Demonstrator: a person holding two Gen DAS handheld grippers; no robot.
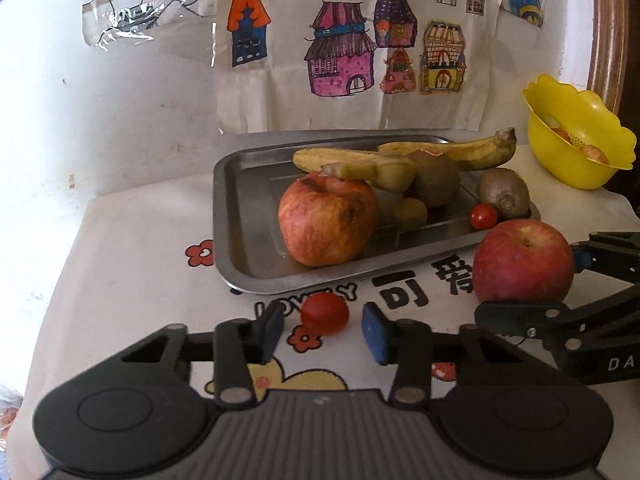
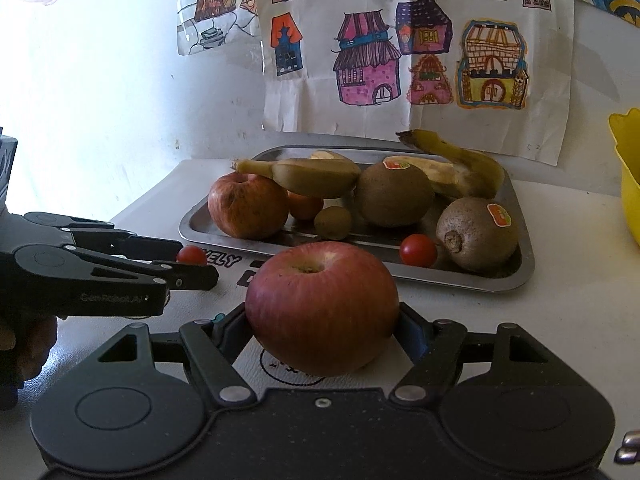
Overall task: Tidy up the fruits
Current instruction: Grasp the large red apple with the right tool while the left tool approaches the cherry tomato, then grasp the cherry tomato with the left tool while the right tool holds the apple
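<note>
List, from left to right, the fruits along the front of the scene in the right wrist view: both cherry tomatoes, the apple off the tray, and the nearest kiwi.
Cherry tomato on the cloth → apple in the right claw → cherry tomato on the tray → stickered kiwi.

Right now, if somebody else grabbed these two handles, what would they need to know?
Right gripper: shut on a red apple, beside the tray.
Left gripper: open, fingers either side of a cherry tomato on the cloth, not gripping yet.
Metal tray: already holds another apple, bananas, kiwis, a second tomato.
Yellow bowl: holds some fruit.
Left: place the held apple, pick up the loose tomato.
</note>
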